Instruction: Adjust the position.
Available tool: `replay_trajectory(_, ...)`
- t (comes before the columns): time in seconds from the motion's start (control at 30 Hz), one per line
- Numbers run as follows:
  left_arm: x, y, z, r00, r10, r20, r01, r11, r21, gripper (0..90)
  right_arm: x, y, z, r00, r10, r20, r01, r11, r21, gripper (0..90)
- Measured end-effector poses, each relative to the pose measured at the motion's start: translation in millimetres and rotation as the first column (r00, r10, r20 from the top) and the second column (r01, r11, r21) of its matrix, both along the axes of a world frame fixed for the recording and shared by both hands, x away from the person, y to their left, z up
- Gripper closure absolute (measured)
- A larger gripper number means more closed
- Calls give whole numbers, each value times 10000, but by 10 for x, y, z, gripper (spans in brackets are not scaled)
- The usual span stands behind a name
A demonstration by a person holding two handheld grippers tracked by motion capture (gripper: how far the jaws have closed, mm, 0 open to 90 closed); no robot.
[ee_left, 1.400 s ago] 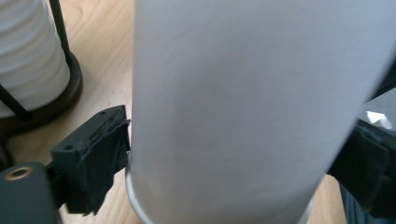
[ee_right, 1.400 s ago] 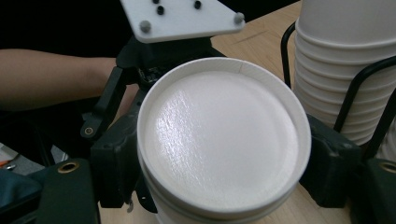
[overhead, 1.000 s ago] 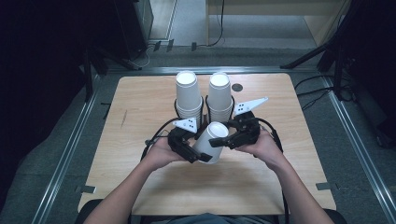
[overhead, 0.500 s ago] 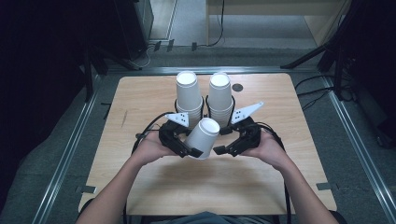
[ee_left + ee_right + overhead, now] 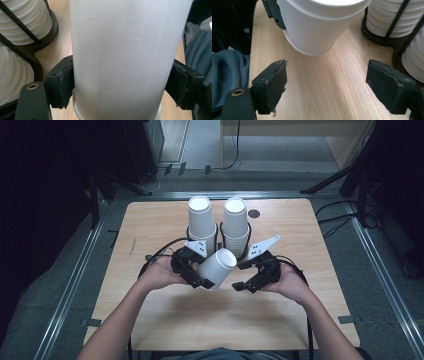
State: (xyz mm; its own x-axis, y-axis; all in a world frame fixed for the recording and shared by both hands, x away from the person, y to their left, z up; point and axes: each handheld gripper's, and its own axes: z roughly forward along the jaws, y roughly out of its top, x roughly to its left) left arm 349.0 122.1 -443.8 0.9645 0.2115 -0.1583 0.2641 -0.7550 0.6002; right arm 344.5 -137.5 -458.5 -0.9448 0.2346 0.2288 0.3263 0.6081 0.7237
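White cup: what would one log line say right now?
left tool: shut on white cup, tilted | right tool: open, beside cup | cup stacks: in holder

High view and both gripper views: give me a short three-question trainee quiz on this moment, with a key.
1. True or false: the left tool is clamped on the white paper cup.
2. The right tool is: A) open with nothing between its pads, B) shut on the cup, C) shut on a stack.
3. How many cup stacks stand in the black rack behind the hands?

Key
1. True; both pads press the cup's sides in the left gripper view.
2. A.
3. Two.
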Motion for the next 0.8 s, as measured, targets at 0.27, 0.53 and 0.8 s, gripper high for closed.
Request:
replay_trajectory(0.27, 73, -145, 4, 9980, -606, -174, 620, 9930, 1004, 190, 18, -63, 29, 9999, -103, 83, 102, 9998, 180, 175)
replay_trajectory(0.53, 76, -226, -149, 9938, -1042, -381, 1096, 9755, 1909, 187, 30, -37, -2, 9996, 162, 213, -162, 9999, 10, 175)
replay_trajectory(0.8, 45, -306, -225, 9888, -1368, -601, 1461, 9695, 1966, 185, 20, 35, -48, 9987, 439, 246, -432, 9987, -255, 175)
